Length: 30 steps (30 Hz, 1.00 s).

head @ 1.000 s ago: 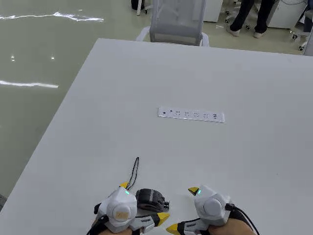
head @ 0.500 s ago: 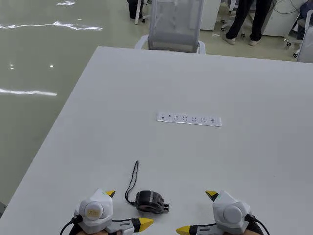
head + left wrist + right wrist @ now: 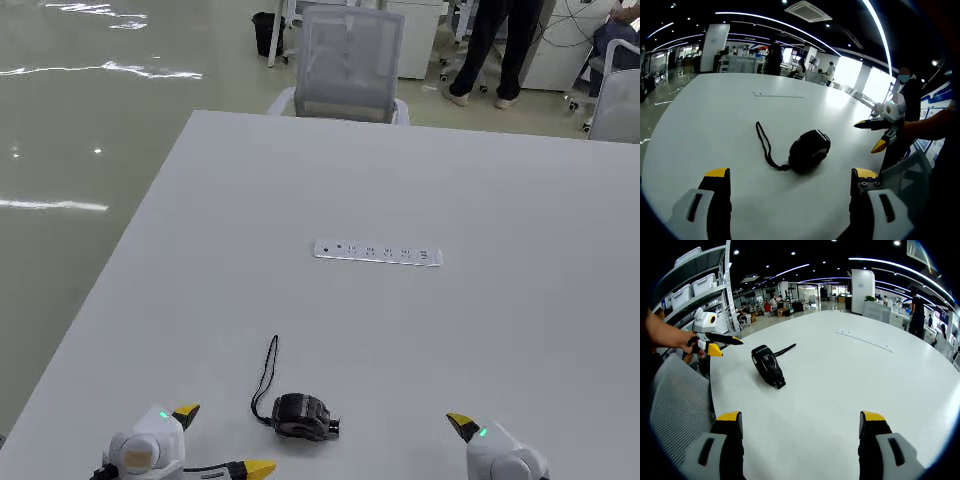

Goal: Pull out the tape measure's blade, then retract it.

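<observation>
- Tape [image 3: 303,417] lies on its side on the white table [image 3: 420,170], close to the near edge, touched by neither claw.
- Its black strap [image 3: 267,375] runs off the case toward 11 o'clock and lies loose on the top.
- The blade's end sits at the case mouth, toward 4 o'clock in the head view.
- Left gripper [image 3: 222,440] hangs at 8 o'clock of the tape, just beside it, jaws spread wide and holding nothing.
- Right gripper [image 3: 870,136] sits at 4 o'clock of the tape, well apart from it, jaws likewise parted and unladen.
- The table's left edge slants past at 9 o'clock of the left gripper, near it, with shiny floor beyond.
- Bare tabletop spreads from 12 to 3 o'clock of the tape, out to a power strip [image 3: 377,253] set flush at 1 o'clock.
- A grey chair [image 3: 347,60] stands past the far edge at 12 o'clock.
</observation>
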### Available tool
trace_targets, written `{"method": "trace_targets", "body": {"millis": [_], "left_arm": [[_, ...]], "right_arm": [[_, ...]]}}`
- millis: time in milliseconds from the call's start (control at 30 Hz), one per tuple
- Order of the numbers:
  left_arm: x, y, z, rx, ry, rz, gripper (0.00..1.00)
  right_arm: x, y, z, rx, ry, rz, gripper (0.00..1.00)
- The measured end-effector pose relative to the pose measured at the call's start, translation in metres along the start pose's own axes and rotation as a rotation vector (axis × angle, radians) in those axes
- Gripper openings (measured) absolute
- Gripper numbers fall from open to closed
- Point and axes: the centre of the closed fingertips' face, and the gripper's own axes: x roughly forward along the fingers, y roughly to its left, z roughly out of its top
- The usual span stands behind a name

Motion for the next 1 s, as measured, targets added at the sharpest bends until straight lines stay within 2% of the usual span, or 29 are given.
{"method": "trace_targets", "body": {"millis": [133,267,367,500,533,700,867,1000], "left_arm": [[-0.008,0.006,-0.006,0.007,0.002,-0.005,0.99],[-0.017,0.014,-0.011,-0.006,0.002,0.013,0.99],[-0.023,0.02,-0.017,0.013,0.012,0.026,0.99],[-0.032,0.022,-0.025,0.022,0.034,0.022,0.99],[-0.034,0.023,-0.025,0.018,0.035,0.02,0.99],[-0.042,0.028,-0.021,0.008,0.016,0.022,0.99],[-0.045,0.034,-0.024,0.014,0.021,0.02,0.99],[-0.047,0.037,-0.023,0.013,0.017,0.029,0.99]], "right_arm": [[-0.009,-0.003,-0.014,-0.017,0.017,-0.024,0.99],[-0.02,-0.007,-0.022,0.023,0.005,-0.046,0.99],[-0.029,-0.009,-0.024,0.036,-0.01,-0.057,1.0],[-0.042,-0.012,-0.028,0.041,-0.009,-0.074,1.0],[-0.046,-0.013,-0.032,0.031,0.006,-0.069,1.0],[-0.061,-0.018,-0.037,0.037,0.005,-0.084,1.0],[-0.065,-0.023,-0.042,0.078,-0.004,-0.102,1.0],[-0.064,-0.021,-0.04,0.077,-0.01,-0.102,1.0]]}}
